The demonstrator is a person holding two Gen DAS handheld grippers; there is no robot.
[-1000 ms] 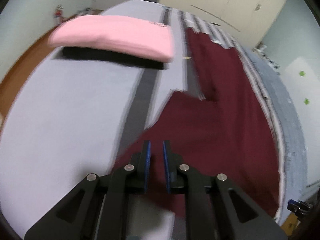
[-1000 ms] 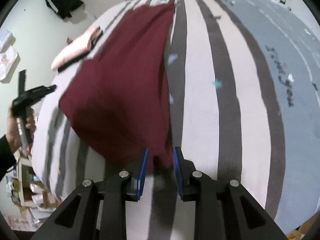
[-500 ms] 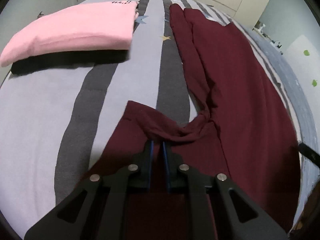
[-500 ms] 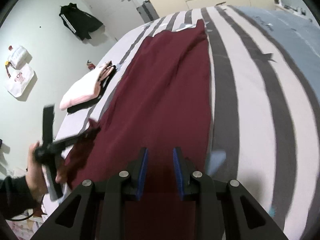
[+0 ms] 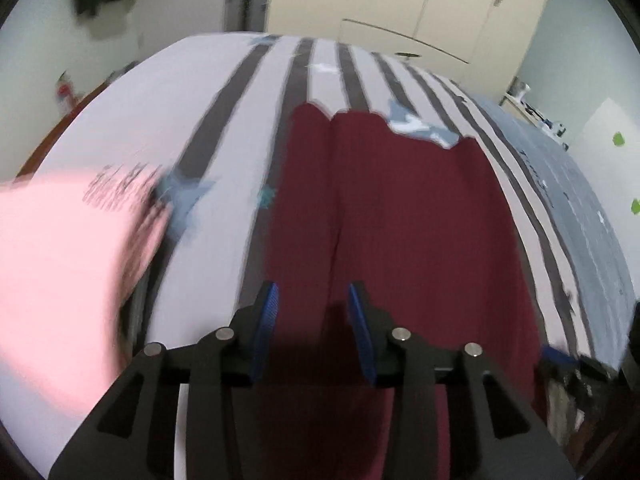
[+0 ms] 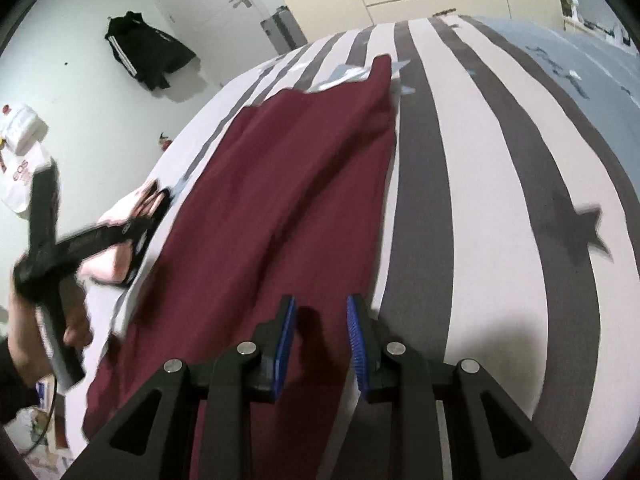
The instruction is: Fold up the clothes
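Note:
A maroon garment [image 5: 400, 220] lies lengthwise on the striped bed [image 5: 224, 152], smoothed out with a long crease. My left gripper [image 5: 314, 308] hovers over its near end. Its jaws are opening and the cloth lies loose beneath them, not pinched. In the right wrist view the same maroon garment [image 6: 280, 180] runs away from my right gripper [image 6: 320, 320], whose blue pads stand a little apart with a fold of the cloth's right edge filling the gap. A hand holds the left gripper [image 6: 80, 240] at the far left. A folded pink garment [image 5: 60, 280] rests left of the maroon one.
The pink garment [image 6: 116, 216] sits on a dark folded piece. A grey-blue blanket [image 5: 580, 200] covers the bed's right side. Wardrobe doors [image 5: 400, 8] stand beyond the bed. A black jacket [image 6: 148, 52] hangs on the wall and a suitcase [image 6: 280, 28] stands by the door.
The left gripper carried a bunched part of the maroon cloth across, let it go and opened. The right gripper brought its edge down onto the bed. The garment now lies flat.

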